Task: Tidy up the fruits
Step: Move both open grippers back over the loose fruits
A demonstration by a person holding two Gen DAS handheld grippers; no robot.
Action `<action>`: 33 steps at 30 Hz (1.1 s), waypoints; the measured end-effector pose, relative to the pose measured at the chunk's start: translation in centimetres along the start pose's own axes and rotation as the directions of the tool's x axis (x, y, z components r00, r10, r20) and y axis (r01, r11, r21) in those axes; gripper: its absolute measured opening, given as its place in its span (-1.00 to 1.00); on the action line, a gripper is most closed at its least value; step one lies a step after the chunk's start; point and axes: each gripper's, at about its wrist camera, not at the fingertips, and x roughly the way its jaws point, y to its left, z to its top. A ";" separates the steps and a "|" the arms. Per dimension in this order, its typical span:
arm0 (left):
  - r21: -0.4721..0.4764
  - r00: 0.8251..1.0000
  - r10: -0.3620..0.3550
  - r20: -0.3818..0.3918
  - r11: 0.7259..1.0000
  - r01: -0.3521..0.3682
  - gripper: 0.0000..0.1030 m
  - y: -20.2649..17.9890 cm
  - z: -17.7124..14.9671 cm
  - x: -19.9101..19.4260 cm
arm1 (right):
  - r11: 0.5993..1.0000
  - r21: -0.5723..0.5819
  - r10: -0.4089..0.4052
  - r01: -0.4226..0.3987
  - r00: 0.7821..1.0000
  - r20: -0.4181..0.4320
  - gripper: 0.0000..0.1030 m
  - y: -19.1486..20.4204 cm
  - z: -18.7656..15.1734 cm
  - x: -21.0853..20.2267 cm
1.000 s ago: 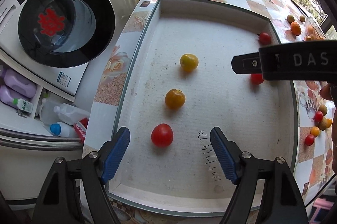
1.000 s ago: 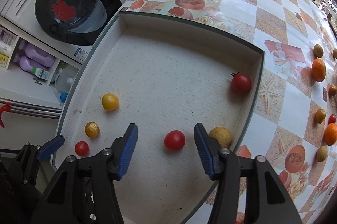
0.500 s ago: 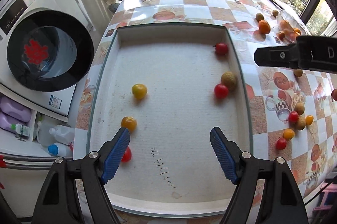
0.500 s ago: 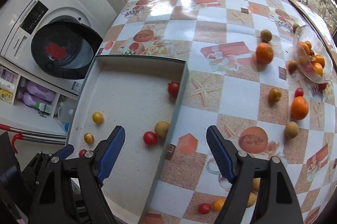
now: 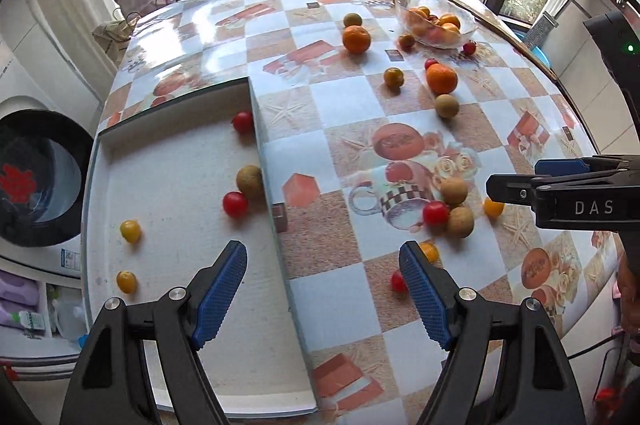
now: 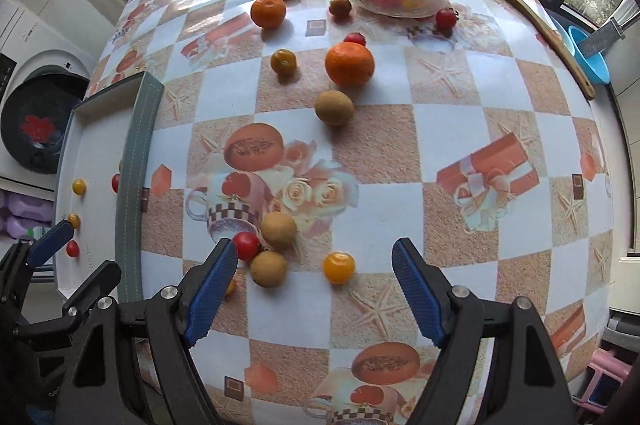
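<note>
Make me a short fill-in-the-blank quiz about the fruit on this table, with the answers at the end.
1. The glass bowl holds mostly ____ fruit.
2. The tray at the table's left end holds ____ brown fruit.
3. The right tool hangs open above a small ____ tomato.
4. Behind the tray stands a washing ____.

Answers: orange; one; yellow; machine

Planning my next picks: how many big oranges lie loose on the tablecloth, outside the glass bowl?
2. The far orange sits left of the glass bowl; the near orange lies closer to the camera, just beyond a brown fruit. None looks hidden.
</note>
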 end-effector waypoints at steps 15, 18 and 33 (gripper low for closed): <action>0.043 0.997 -0.025 -0.074 0.999 0.028 0.55 -4.9 -1.5 3.5 | 0.998 -0.058 0.003 -0.007 0.998 -0.066 0.59 -2.4 -2.6 2.4; 0.053 0.996 -0.017 -0.082 0.998 0.022 0.55 -5.1 -1.7 4.4 | 0.997 -0.078 0.010 -0.015 0.998 -0.069 0.40 -2.2 -2.5 2.8; 0.069 0.994 -0.037 -0.105 0.997 0.045 0.09 -5.3 -1.5 6.3 | 0.989 -0.149 0.014 -0.023 0.998 -0.064 -0.22 -0.1 -1.2 4.3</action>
